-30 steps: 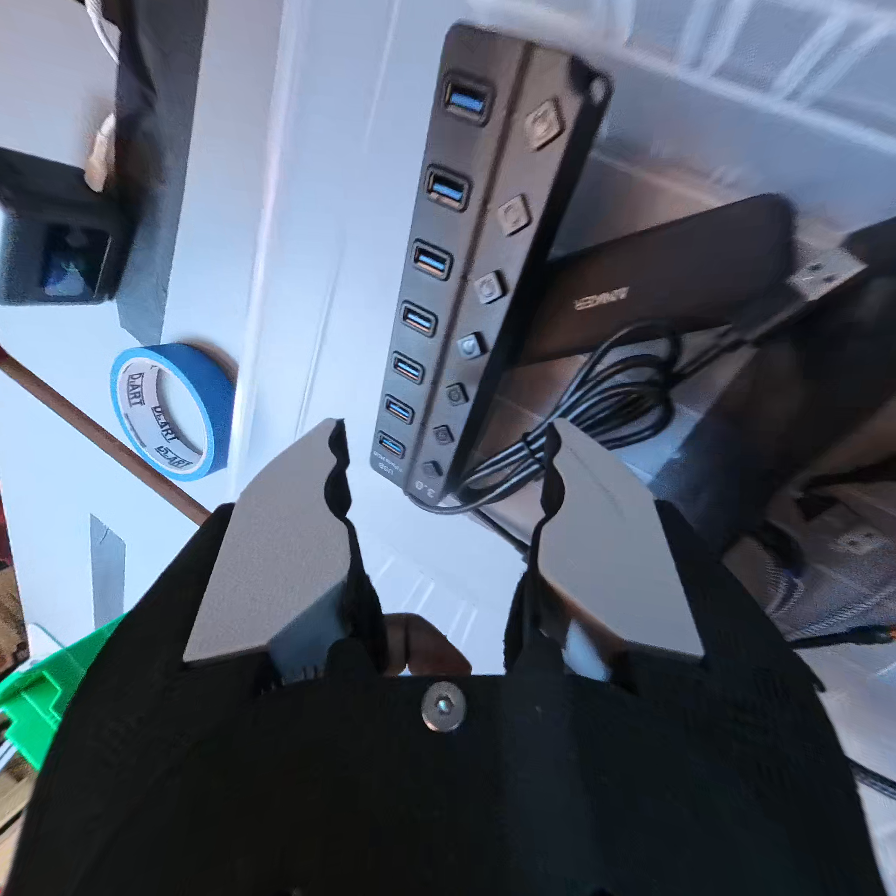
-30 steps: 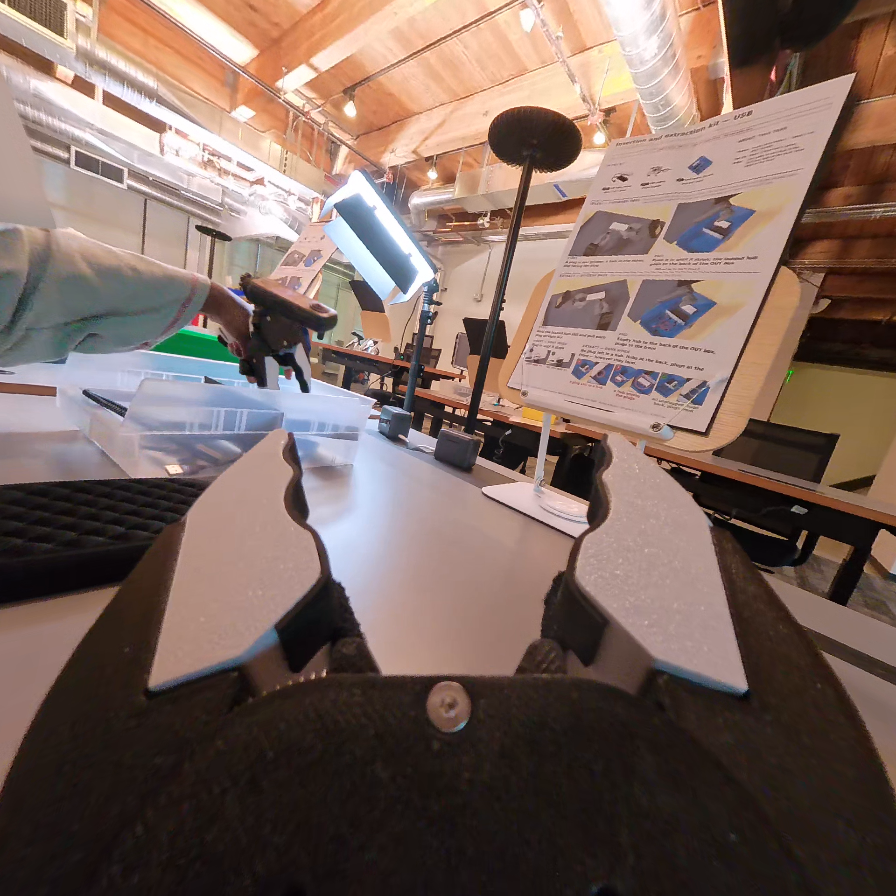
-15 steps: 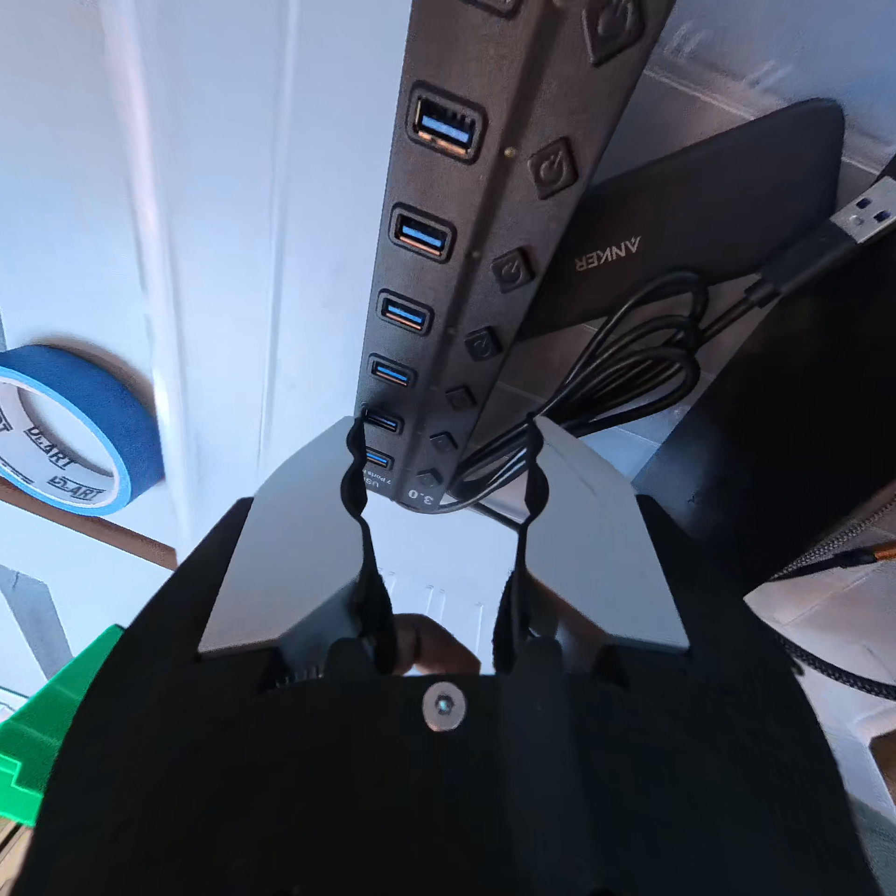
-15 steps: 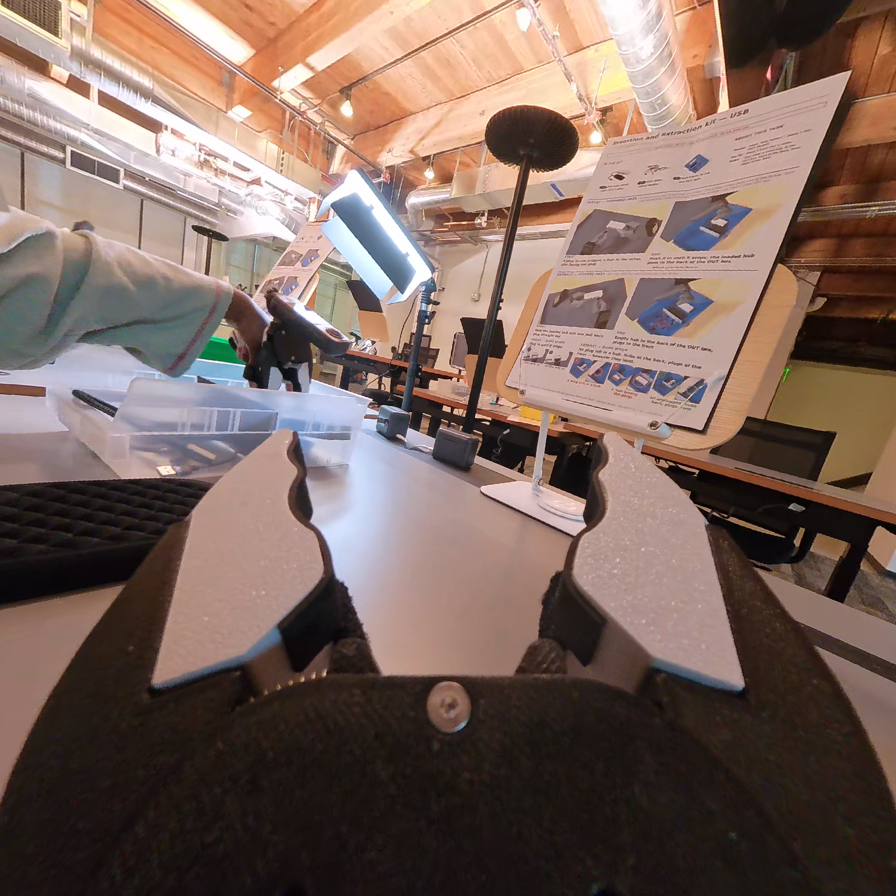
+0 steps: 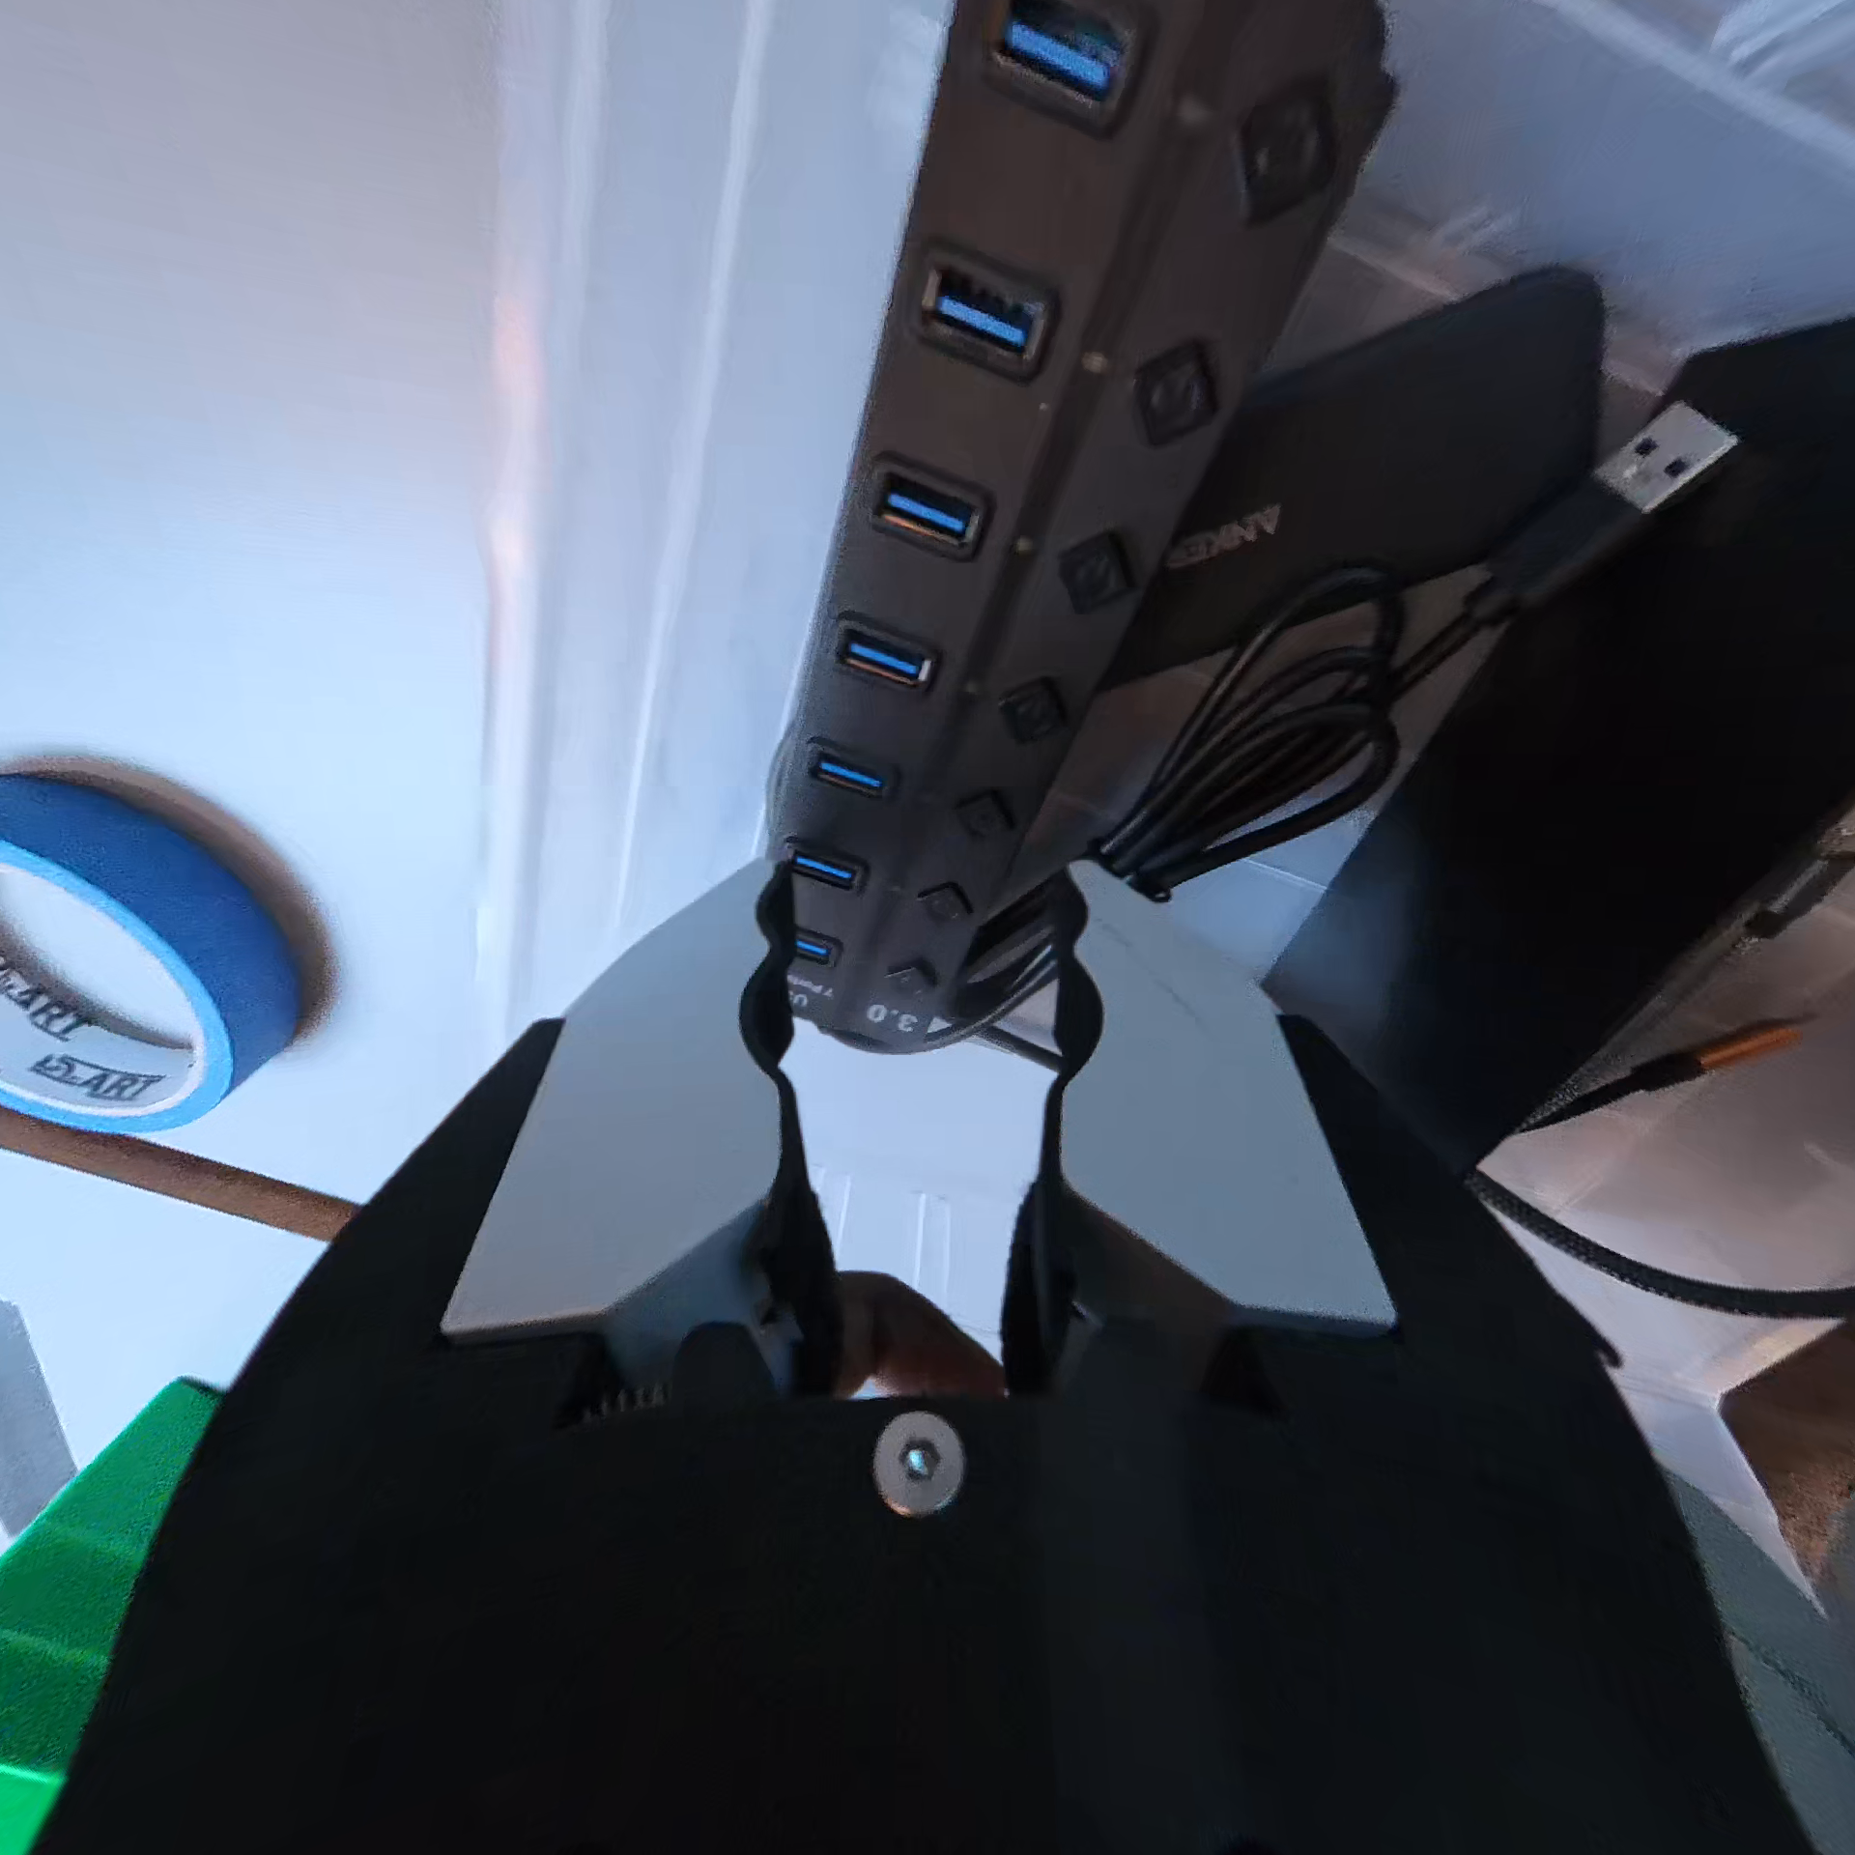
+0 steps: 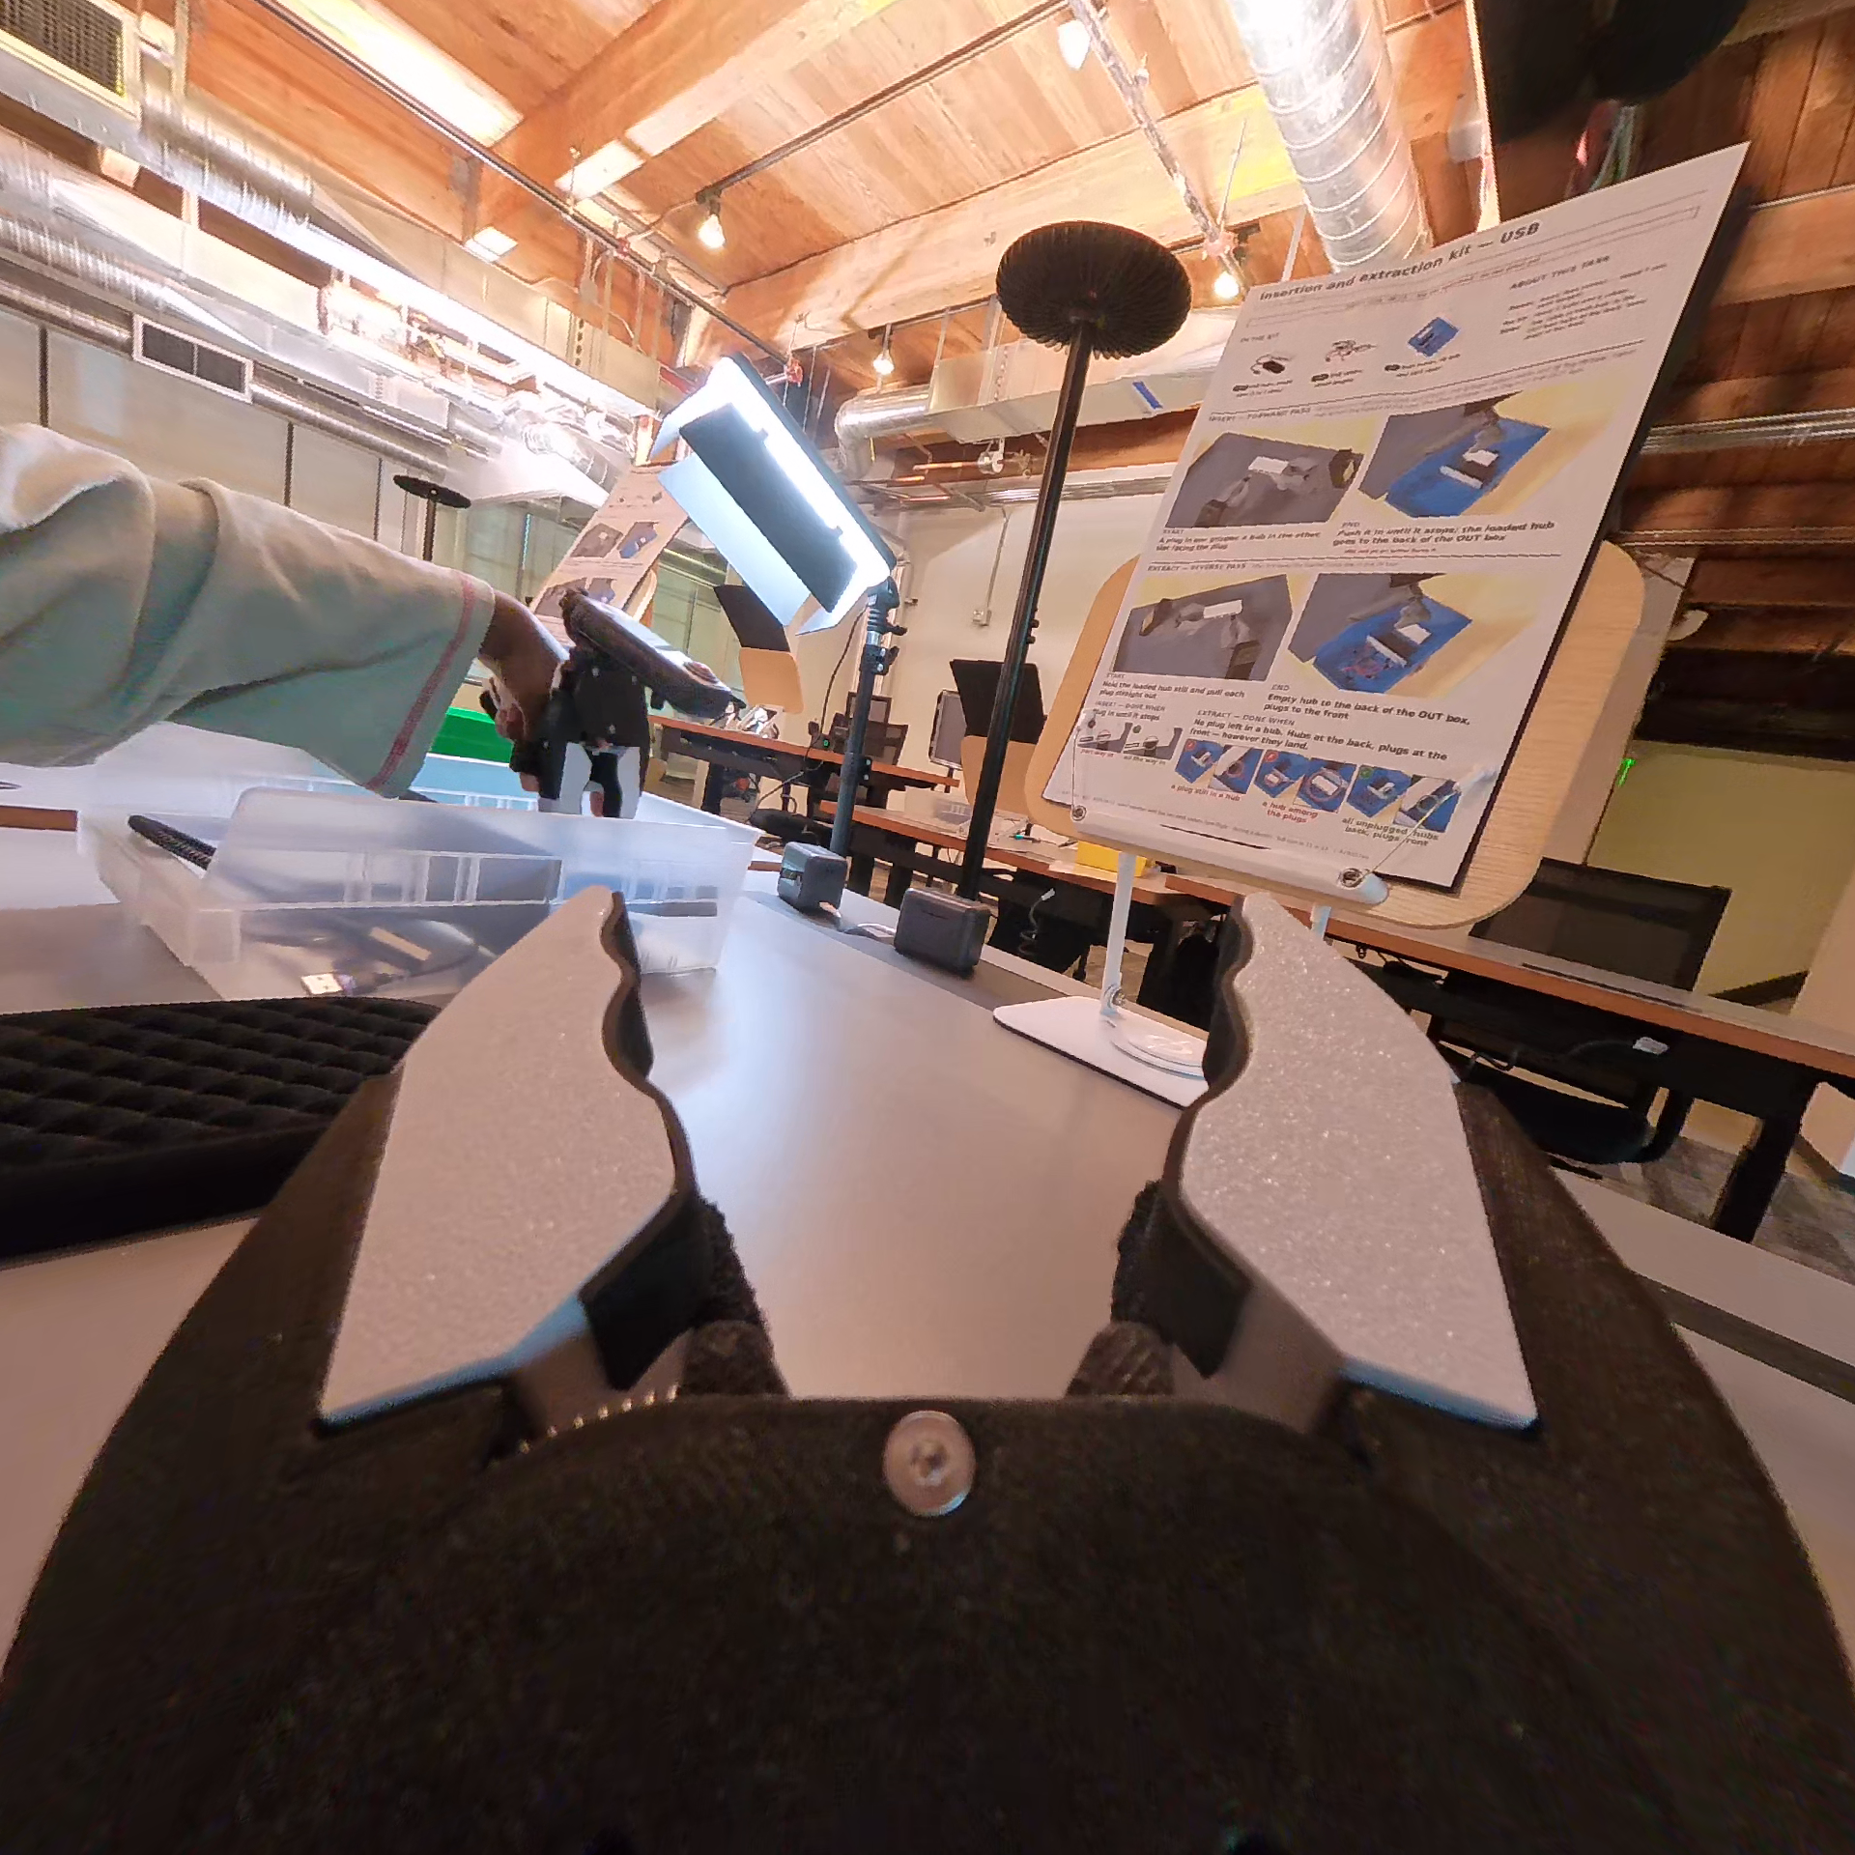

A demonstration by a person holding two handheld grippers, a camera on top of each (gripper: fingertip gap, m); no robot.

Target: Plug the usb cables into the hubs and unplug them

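A long black USB hub [image 5: 1004,502] with a row of blue ports leans up inside a clear bin [image 6: 402,863]. My left gripper [image 5: 918,903] is closed around the hub's near end, its left fingertip against the hub's edge and its right one against the hub's black cable [image 5: 1275,753]. That bundled cable ends in a free USB plug [image 5: 1666,462]. A second flat black hub [image 5: 1405,452] lies behind. My right gripper [image 6: 934,913] is open and empty, low over the grey table. The left gripper [image 6: 592,793] also shows far off in the right wrist view, pointing down into the bin.
A blue tape roll [image 5: 151,903] and a green box [image 5: 80,1556] lie left of the bin. A braided cable [image 5: 1606,1255] runs at right. A black mat [image 6: 151,1084], a lamp stand [image 6: 1034,602] and an instruction board [image 6: 1355,552] stand around the right gripper. A sleeved arm [image 6: 201,622] reaches over the bin. There is about 50 cm between the tips of the two grippers. From my left tips it is roughly 10 cm to the free USB plug [image 5: 1666,462]; from my right, 35 cm.
My left gripper has moved forward onto the hub's near end and its jaws have narrowed around it. The right gripper has stayed still and open.
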